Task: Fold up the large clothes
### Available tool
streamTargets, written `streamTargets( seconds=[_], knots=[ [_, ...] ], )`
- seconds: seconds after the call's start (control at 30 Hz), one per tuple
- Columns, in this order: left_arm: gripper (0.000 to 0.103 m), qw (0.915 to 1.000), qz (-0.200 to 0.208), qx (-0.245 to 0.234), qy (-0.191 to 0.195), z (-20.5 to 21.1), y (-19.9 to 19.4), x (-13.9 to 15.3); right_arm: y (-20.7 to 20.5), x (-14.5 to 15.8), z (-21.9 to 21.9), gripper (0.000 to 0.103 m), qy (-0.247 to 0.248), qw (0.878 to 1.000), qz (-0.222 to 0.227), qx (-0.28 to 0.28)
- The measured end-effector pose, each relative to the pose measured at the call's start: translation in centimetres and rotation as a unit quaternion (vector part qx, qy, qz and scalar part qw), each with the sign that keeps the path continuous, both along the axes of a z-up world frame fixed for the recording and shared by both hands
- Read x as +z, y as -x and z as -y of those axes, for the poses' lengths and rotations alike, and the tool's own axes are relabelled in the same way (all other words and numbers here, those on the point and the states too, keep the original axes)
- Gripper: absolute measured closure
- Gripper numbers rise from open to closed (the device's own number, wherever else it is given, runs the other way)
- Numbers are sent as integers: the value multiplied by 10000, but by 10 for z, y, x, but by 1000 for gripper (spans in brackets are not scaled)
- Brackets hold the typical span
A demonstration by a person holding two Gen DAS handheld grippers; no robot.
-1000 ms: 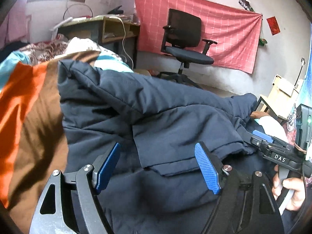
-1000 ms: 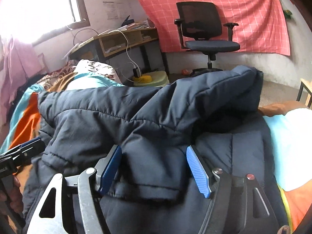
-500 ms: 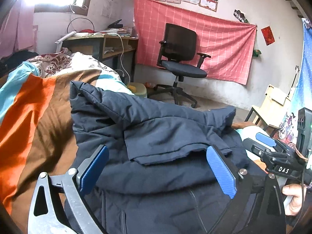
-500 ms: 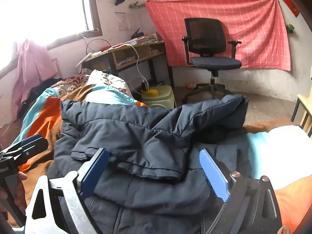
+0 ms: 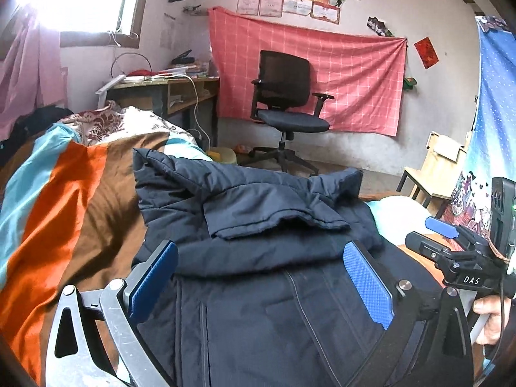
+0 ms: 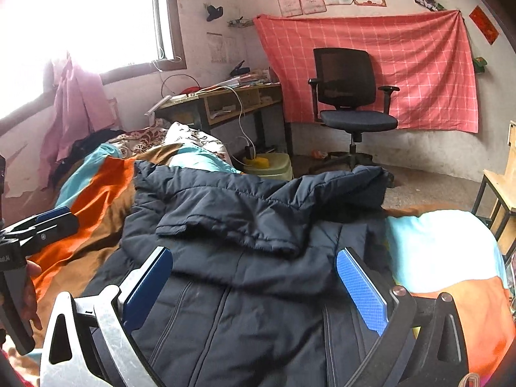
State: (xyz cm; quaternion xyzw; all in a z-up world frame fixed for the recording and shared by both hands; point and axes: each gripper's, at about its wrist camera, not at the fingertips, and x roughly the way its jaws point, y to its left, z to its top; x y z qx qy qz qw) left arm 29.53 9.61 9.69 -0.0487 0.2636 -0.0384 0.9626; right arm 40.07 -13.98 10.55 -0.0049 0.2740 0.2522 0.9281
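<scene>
Both grippers have drawn back and up from the dark navy padded jacket point(image 5: 277, 225) since a second ago, when their blue pads sat close around a folded edge of it; more of the room now shows above the garment. The left gripper point(image 5: 261, 280) hangs over the jacket's near part with its jaws spread wide and nothing between them, and the right gripper point(image 6: 254, 285) is the same: wide apart, empty, above the zipped front. The jacket lies on the bed, over the orange, brown and teal striped blanket point(image 5: 64, 206), with a sleeve folded across its upper body and its far end reaching the bed's far edge. In the left wrist view the right gripper shows at the bed's right side, held by a hand point(image 5: 491, 319). Beyond the bed's far edge stands a black office chair point(image 6: 351, 96) before a red checked cloth point(image 5: 348, 77) on the wall.
</scene>
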Motion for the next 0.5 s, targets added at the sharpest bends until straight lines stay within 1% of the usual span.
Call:
streamTargets(
  seconds=[0.17, 0.3, 0.5],
  knots=[
    [2, 9999, 53, -66, -61, 11, 29, 0, 32, 3, 20, 0, 39, 9999, 48, -82],
    [2, 9999, 54, -126, -79, 19, 49, -2, 59, 7, 33, 0, 109, 9997, 178, -143],
    [2, 9992, 88, -383, -100, 33, 80, -14, 95, 12, 54, 0, 170, 9993, 294, -182]
  ],
)
